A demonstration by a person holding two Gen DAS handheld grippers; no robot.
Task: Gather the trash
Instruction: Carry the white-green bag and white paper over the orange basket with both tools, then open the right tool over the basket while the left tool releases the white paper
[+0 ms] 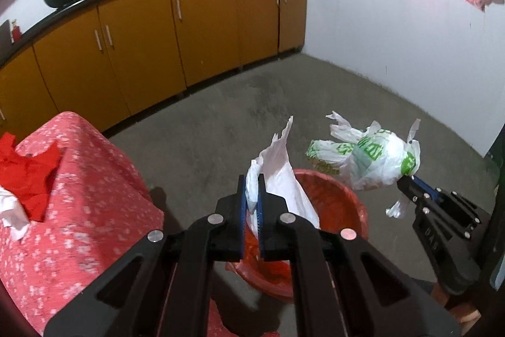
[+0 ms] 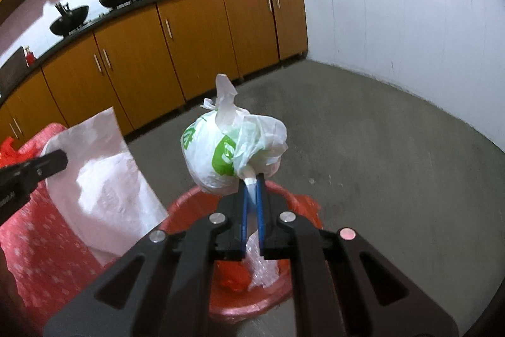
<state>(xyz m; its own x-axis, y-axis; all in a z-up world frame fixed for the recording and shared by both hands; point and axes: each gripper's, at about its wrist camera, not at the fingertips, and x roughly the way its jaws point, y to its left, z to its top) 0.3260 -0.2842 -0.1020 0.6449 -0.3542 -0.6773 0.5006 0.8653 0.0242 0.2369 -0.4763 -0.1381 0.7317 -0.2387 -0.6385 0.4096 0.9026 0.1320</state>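
Left gripper [image 1: 252,195] clamped on crumpled white paper sheet [image 1: 284,176], held above round red plastic bin [image 1: 344,195], likely for drop.
Right gripper [image 2: 252,195] pinched on neck of knotted white-green plastic bag [image 2: 221,157], bag above bin's far rim, ready for release.

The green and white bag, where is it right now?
The green and white bag hangs pinched in the right gripper, up in the air just above the red bin; in the right wrist view it sits right of the white paper.
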